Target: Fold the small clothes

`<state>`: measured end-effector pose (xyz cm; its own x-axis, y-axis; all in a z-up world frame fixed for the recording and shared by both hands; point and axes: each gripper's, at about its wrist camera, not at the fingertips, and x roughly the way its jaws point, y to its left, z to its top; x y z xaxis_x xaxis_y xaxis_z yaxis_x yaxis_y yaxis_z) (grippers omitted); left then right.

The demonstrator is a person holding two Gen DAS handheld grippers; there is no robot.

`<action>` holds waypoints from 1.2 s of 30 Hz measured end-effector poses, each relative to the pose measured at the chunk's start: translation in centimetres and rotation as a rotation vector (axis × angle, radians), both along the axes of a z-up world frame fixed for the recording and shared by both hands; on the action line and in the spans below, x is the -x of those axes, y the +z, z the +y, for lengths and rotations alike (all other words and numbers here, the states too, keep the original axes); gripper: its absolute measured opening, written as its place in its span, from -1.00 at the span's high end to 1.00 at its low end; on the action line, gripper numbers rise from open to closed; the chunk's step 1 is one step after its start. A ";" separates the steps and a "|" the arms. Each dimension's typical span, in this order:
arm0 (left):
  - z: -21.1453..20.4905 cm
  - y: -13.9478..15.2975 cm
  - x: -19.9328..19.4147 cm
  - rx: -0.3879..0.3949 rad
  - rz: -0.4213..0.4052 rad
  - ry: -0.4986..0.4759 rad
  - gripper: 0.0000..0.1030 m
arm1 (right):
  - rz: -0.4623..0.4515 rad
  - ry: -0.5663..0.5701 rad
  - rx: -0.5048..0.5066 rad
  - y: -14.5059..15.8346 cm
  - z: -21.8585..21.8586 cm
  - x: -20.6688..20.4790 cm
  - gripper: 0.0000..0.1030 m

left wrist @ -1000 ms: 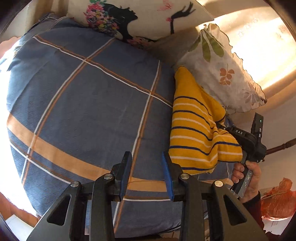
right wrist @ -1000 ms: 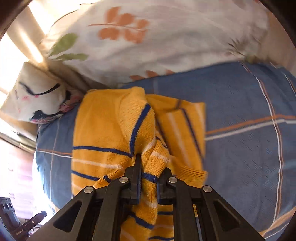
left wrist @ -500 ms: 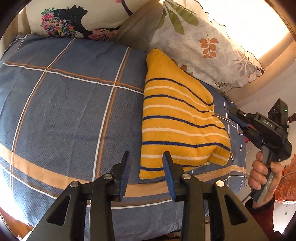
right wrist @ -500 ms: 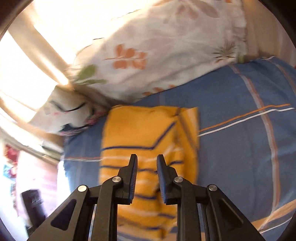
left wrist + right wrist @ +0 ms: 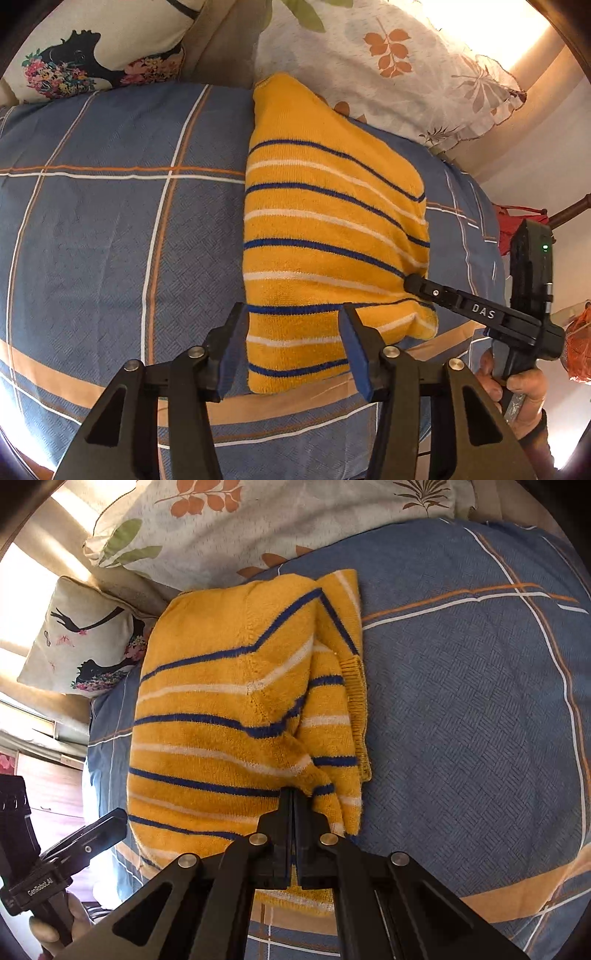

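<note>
Yellow knit with blue and white stripes: the folded sweater [image 5: 332,236] lies on the blue checked bedspread [image 5: 110,229], its far end against the leaf-print pillow [image 5: 399,70] at the head. The left gripper [image 5: 291,350] has just been widening, its blue pads either side of the sweater's near edge, not pressing. The right gripper [image 5: 293,805] is clamped tight on a fold at the sweater's near side.

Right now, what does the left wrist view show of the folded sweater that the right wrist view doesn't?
Left wrist only: the sweater's smooth striped side, with the open left gripper straddling its near corner. Right wrist only: the ribbed hem and stacked layers along the other edge, where the right gripper is shut on a fold. Both: sweater on the blue plaid bedcover, leaf-print pillow behind.
</note>
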<state>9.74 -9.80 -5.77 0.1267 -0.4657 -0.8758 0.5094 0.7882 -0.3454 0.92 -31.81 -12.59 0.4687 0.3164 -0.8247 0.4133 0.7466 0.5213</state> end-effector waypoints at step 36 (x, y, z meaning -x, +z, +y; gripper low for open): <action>3.2 5.5 7.6 -0.098 -0.425 0.067 -0.32 | -0.050 -0.132 0.298 5.8 0.6 3.3 -0.02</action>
<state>2.13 -6.61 -0.30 0.5122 -0.3620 -0.7788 0.5369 0.8427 -0.0385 -2.37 -31.19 -6.80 0.5316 -0.0021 -0.8470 0.4964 0.8110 0.3096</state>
